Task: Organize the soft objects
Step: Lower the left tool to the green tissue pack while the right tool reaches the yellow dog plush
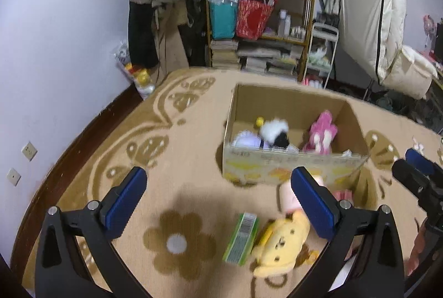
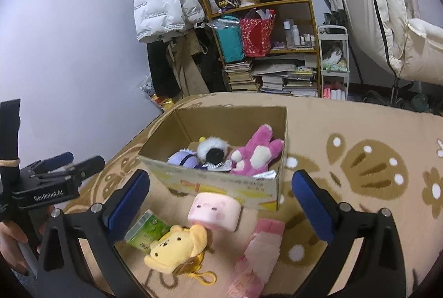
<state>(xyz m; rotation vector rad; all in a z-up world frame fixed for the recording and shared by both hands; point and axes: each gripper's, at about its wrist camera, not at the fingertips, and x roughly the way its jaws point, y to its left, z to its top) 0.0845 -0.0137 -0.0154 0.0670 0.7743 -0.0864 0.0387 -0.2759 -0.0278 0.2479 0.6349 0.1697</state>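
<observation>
A cardboard box (image 1: 293, 168) (image 2: 221, 183) stands on the rug and holds a pink plush (image 2: 257, 154), a black-and-white plush (image 2: 213, 150) and a lilac plush (image 2: 181, 158). In front of it on the rug lie a yellow bear plush (image 2: 174, 248) (image 1: 279, 242), a pink square pig plush (image 2: 214, 210), a pink striped soft item (image 2: 260, 251) and a green packet (image 2: 145, 230) (image 1: 241, 237). My left gripper (image 1: 218, 201) is open and empty above the rug, left of the bear. My right gripper (image 2: 220, 204) is open and empty, above the pig plush.
A beige flower-patterned rug (image 1: 177, 148) covers the floor. A shelf (image 2: 265, 43) with bags, books and bottles stands behind, with a white jacket (image 2: 163, 4) hanging to its left. A folded white mattress (image 2: 387, 21) leans at right. The left gripper body (image 2: 49, 187) shows at the right wrist view's left edge.
</observation>
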